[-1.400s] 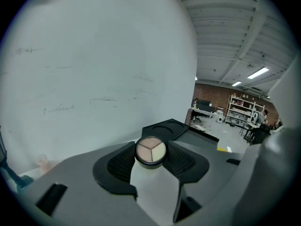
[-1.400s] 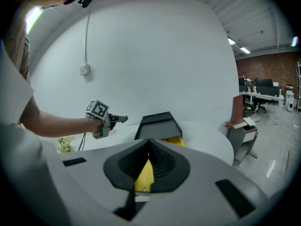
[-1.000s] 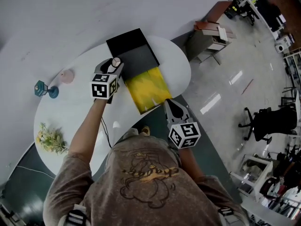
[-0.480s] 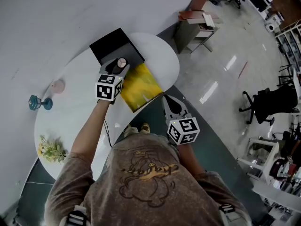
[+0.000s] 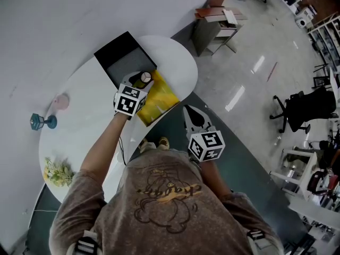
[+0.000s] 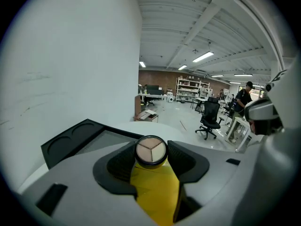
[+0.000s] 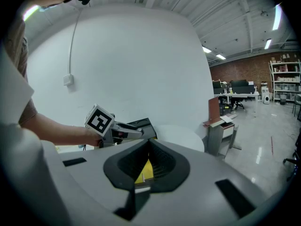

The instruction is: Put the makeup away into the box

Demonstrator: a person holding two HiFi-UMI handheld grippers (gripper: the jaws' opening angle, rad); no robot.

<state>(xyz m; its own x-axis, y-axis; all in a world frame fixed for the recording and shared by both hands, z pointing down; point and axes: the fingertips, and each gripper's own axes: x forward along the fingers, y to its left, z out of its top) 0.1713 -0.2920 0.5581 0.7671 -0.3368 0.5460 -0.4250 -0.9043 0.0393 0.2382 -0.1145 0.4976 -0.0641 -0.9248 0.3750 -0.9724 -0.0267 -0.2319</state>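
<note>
Above the table [image 5: 85,116], left claw [image 6: 151,161] clamps compact [image 6: 151,150].

steep overhead; all share table [image 5: 85,116]

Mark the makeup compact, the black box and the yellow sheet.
makeup compact [image 6: 151,150], left gripper view, centre of its three-shade top.
black box [image 5: 119,51], head view, on its dark raised panel.
yellow sheet [image 5: 162,97], head view, bare middle.

A white wall [image 5: 79,15] meets a glossy grey floor [image 5: 249,105] with a black office chair [image 5: 305,105] under strip lights [image 6: 203,56].
</note>
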